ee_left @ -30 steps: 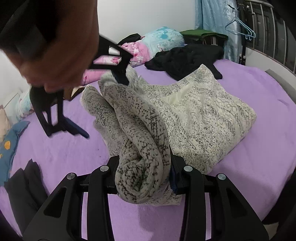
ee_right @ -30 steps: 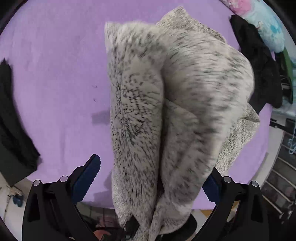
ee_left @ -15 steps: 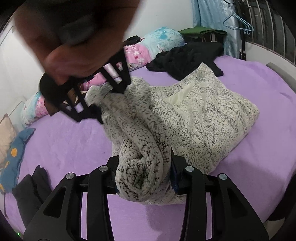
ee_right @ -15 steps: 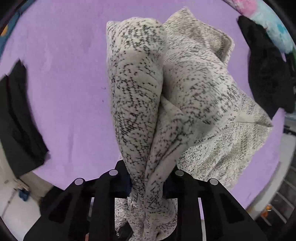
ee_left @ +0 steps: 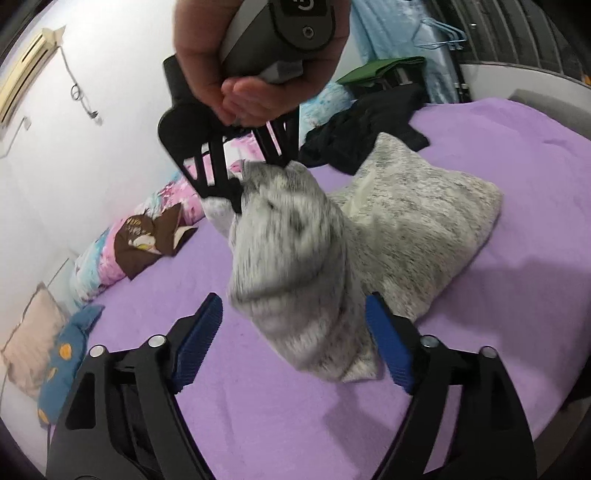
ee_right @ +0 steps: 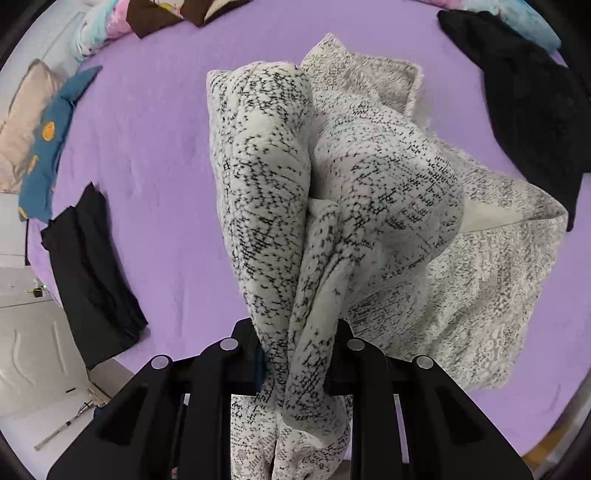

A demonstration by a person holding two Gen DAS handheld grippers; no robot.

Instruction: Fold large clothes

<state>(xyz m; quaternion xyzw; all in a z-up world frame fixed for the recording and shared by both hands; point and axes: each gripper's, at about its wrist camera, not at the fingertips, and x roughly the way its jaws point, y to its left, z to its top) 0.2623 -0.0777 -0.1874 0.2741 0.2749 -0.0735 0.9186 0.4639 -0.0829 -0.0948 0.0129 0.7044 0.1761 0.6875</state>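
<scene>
A large cream knit sweater with black flecks (ee_left: 406, 229) lies partly on the purple bed (ee_left: 517, 166), one bunched end lifted. My right gripper (ee_right: 299, 358) points steeply down and is shut on that bunched end; in the left wrist view the right gripper (ee_left: 255, 177) hangs from a hand and lifts the sweater fabric (ee_right: 269, 177). My left gripper (ee_left: 295, 343) is opening: its blue pads (ee_left: 199, 339) stand wide apart, and the hanging fold sags between them without being pressed.
A black garment (ee_left: 365, 129) lies at the bed's far side by floral pillows (ee_left: 110, 258). A folded black garment (ee_right: 92, 273) rests near the bed's edge, beside a blue cushion (ee_right: 48, 140). A blue curtain and a hanger (ee_left: 439, 33) stand beyond the bed.
My right gripper closed on the bunched sweater end and rose with it. My left gripper, which had been clamped on the rolled fold, spread its jaws and released it.
</scene>
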